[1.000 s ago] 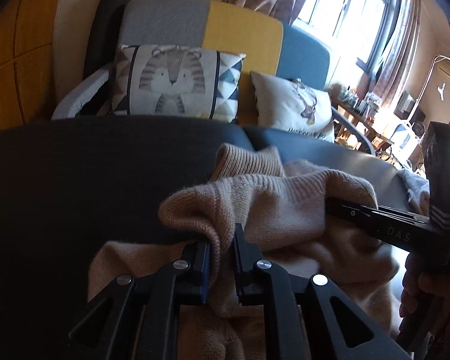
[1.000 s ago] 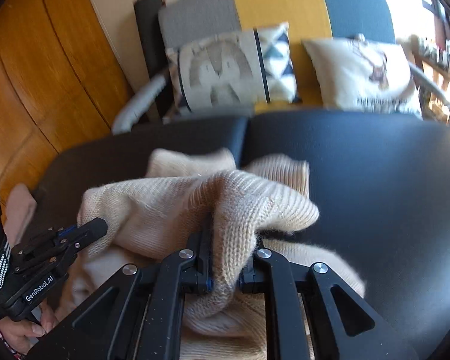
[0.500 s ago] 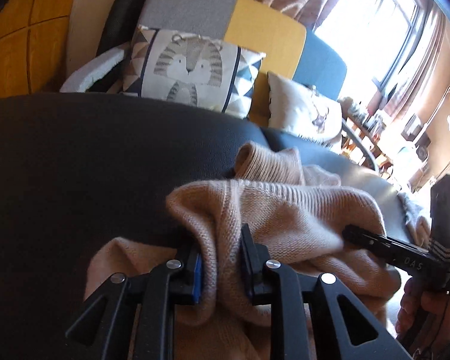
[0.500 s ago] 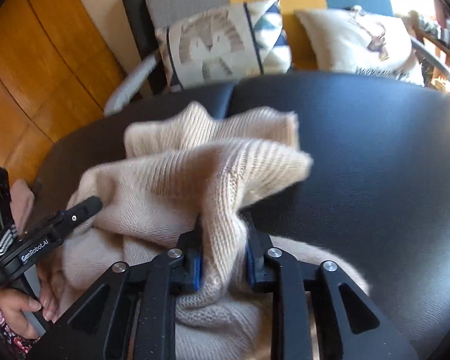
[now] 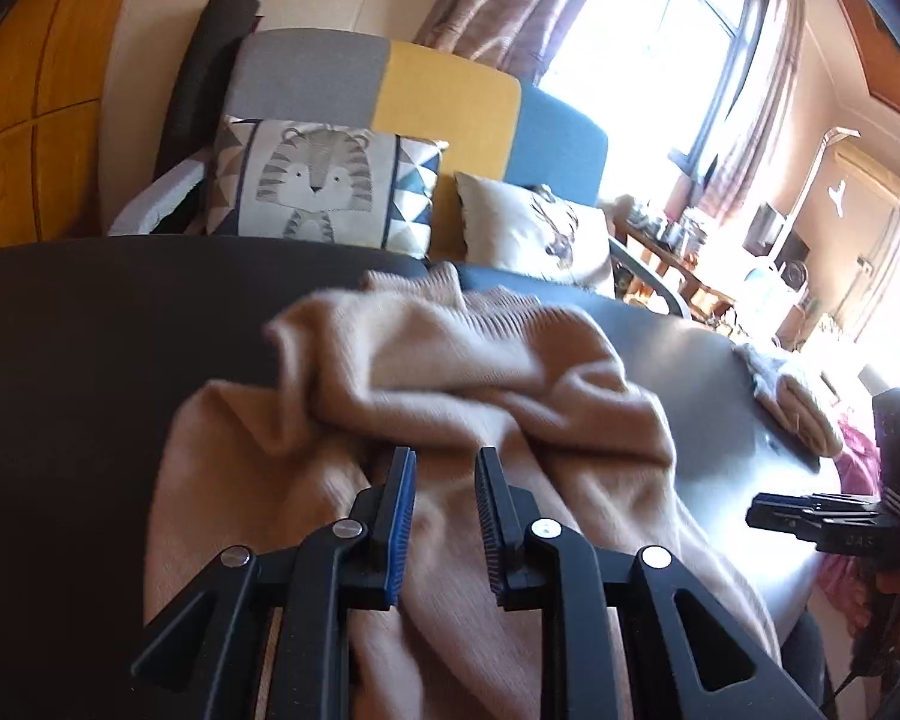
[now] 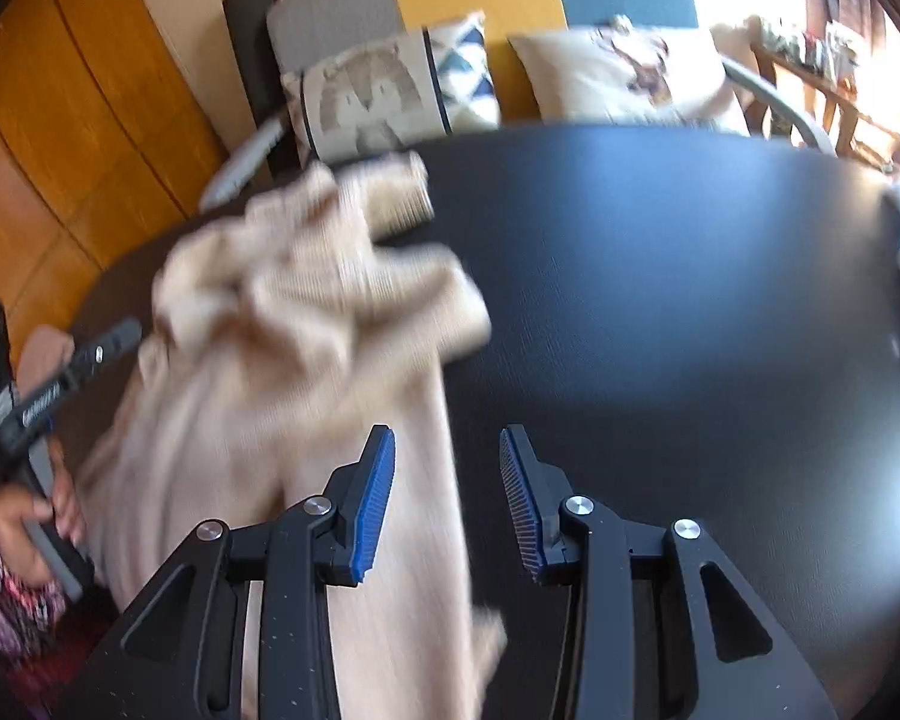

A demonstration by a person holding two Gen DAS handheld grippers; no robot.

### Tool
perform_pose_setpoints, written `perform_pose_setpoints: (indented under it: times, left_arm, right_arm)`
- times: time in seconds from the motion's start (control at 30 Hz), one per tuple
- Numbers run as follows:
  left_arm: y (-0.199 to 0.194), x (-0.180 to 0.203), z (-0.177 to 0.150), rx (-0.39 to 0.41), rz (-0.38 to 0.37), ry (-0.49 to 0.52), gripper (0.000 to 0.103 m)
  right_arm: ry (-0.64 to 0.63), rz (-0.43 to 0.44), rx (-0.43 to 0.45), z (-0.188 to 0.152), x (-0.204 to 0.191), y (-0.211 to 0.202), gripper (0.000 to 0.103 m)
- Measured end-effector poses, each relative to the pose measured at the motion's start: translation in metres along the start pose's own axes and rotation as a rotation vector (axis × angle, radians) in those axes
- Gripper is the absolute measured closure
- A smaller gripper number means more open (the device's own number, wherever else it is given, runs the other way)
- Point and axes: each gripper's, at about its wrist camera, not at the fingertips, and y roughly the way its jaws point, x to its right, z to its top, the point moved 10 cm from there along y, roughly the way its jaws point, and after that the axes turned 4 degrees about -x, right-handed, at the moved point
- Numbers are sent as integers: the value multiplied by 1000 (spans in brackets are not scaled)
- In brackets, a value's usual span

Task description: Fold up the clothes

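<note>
A beige knit sweater (image 5: 462,372) lies crumpled on the black table (image 5: 90,360). My left gripper (image 5: 445,456) hovers over its near part with its jaws apart and nothing pinched; the knit only shows behind the gap. In the right wrist view the sweater (image 6: 282,360) is blurred and spreads to the left. My right gripper (image 6: 447,432) is opening at the sweater's right edge, and its pads (image 6: 378,480) do not press on the cloth. Each gripper shows in the other's view: the right gripper (image 5: 762,519) low at the right, the left gripper (image 6: 120,339) at the left.
A sofa behind the table holds a tiger cushion (image 5: 324,186) and a pale deer cushion (image 5: 540,228). Another pale garment (image 5: 792,402) lies at the table's right edge. Wooden wall panels (image 6: 60,120) stand at the left. A person's hand (image 6: 36,516) grips the left handle.
Both grippers have let go of the sweater fold they were pinching, and their jaws now stand apart. The lifted fold has dropped onto the table. The right gripper has drawn away to the right.
</note>
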Motion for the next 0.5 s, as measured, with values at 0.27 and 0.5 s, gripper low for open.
perform_pose_setpoints:
  times: [0.27,0.5]
  left_arm:
    - [40,9,-40,-124,59,104,82]
    - [46,9,-47,-121,44,108,82]
  right_arm:
    - [-64,24,-99,-63,-20,8,63]
    - [-196,-62,-58,-57,-35,17,91]
